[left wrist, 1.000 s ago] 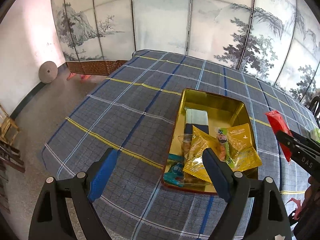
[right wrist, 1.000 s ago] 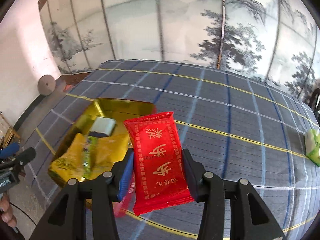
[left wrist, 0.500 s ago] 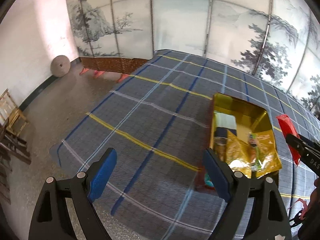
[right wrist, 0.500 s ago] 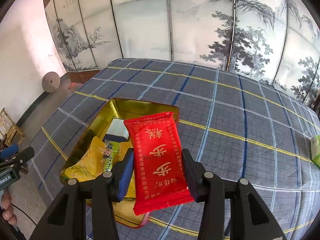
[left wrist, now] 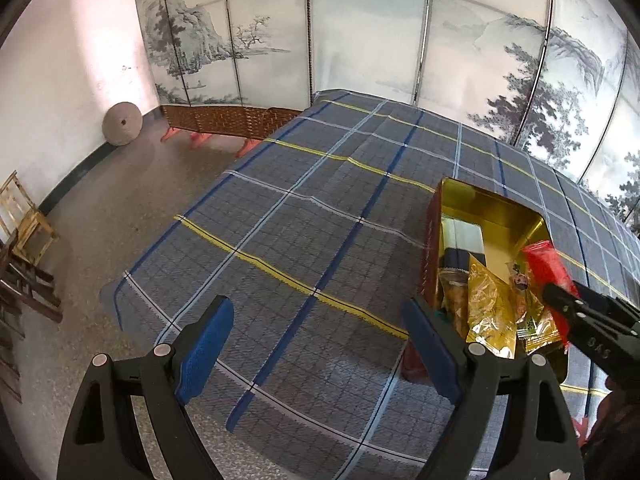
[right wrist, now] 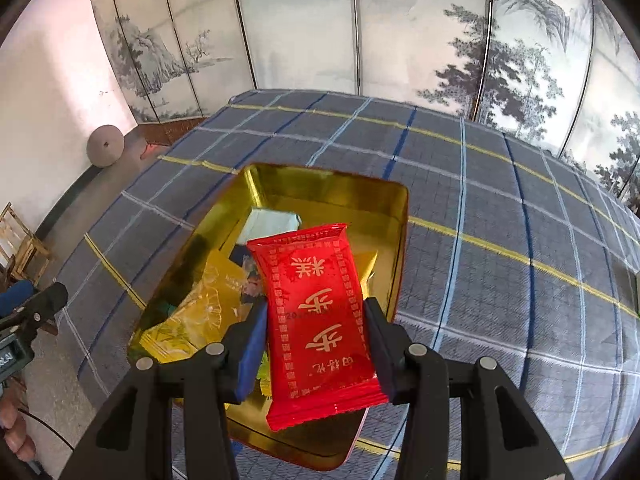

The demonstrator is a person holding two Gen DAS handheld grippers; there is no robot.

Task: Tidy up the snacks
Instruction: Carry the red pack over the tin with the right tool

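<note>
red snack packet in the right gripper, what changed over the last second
The right gripper has carried the red foil snack packet leftward from above the plaid tablecloth to over the gold rectangular tin. The left gripper has swung away left, so the tin now sits at its view's right edge. Unchanged: the packet stays clamped, the left gripper stays open and empty, and the yellow snack bags stay in the tin.

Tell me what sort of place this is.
Probably a room in a home or teahouse: painted folding screens line the wall, a plaid tablecloth covers the table, and a small bamboo chair stands nearby.
</note>
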